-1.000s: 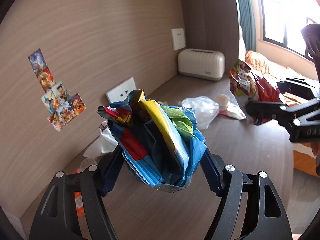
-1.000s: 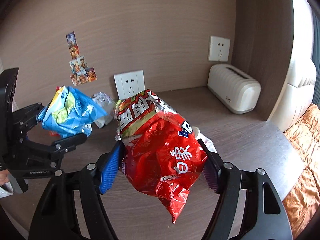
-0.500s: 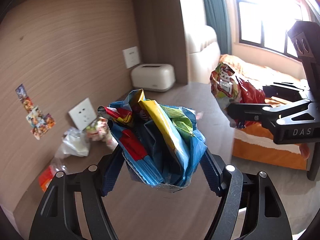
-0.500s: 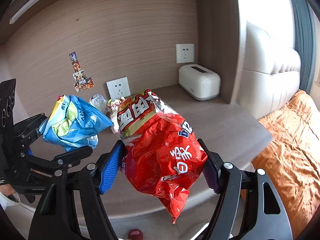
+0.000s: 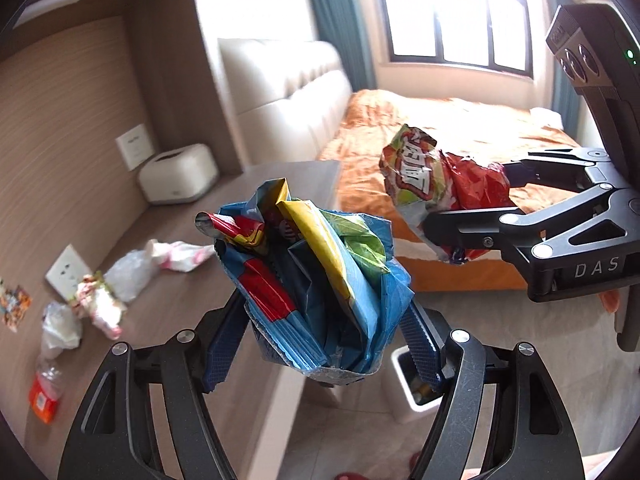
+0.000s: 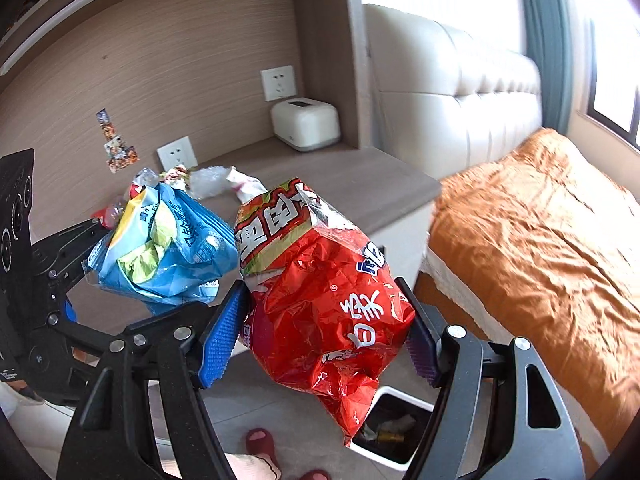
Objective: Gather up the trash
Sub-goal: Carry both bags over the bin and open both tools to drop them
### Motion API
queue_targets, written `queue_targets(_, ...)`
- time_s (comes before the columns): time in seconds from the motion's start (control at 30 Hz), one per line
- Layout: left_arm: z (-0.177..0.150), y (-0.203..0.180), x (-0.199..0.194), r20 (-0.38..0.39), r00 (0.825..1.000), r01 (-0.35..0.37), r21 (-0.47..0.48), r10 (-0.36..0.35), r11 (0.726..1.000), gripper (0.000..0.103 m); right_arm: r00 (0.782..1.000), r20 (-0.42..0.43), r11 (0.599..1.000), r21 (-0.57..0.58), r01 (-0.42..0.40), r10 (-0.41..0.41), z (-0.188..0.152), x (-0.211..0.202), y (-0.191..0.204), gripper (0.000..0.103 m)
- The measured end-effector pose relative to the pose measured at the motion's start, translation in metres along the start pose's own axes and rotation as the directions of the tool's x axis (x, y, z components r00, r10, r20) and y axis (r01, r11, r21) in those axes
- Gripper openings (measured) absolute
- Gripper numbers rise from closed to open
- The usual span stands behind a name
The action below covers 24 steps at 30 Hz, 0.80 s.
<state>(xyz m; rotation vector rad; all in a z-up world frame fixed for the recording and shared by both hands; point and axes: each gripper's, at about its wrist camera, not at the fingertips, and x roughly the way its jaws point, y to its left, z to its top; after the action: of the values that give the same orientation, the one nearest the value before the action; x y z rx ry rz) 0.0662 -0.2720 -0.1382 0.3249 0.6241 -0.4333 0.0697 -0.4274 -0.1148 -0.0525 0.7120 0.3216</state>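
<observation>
My left gripper [image 5: 320, 344] is shut on a crumpled blue snack bag [image 5: 316, 280], held in the air past the desk edge; it also shows in the right wrist view [image 6: 164, 252]. My right gripper [image 6: 320, 328] is shut on a red chip bag [image 6: 320, 296], also visible in the left wrist view [image 5: 440, 188]. A white trash bin [image 6: 394, 428] with some trash inside stands on the floor below the red bag; its rim shows in the left wrist view [image 5: 404, 384] under the blue bag.
More trash lies on the wooden desk [image 5: 256, 184]: clear plastic bags [image 5: 128, 276], a pink-white wrapper [image 5: 180, 254], a bottle with an orange label [image 5: 44, 392]. A white tissue box [image 6: 306, 124] stands at the back. An orange-covered bed [image 6: 540, 216] is at the right. Red slippers [image 6: 260, 444] are on the floor.
Both grippers have swung right and back from the desk with their bags. The floor, the bed and the trash bin have come into view below them.
</observation>
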Motion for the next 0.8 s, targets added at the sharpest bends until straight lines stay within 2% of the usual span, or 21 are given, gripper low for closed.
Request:
queue_targets(0.37,-0.011,-0.068,0.049,-0.068,0.986,0.162,0.119,-0.154,0.980,0.071,0.991,-0.072,0.983,0.133,0.125,-0.116,-0.057,-0.005,-0.059,0.073)
queue_targets(0.63,-0.048,-0.109,0.117,-0.163,0.953,0.285,0.190,-0.256,0.939,0.071,0.967,-0.179,0.953,0.207,0.220,-0.184,-0.108,0.032,-0.101,0.073)
queue_targets(0.8,-0.085,-0.135,0.175,-0.234,0.926,0.346,0.213,-0.296,0.914,0.071,0.944,-0.246,0.940,0.207,0.270,-0.218,-0.148,0.076,-0.131,0.073)
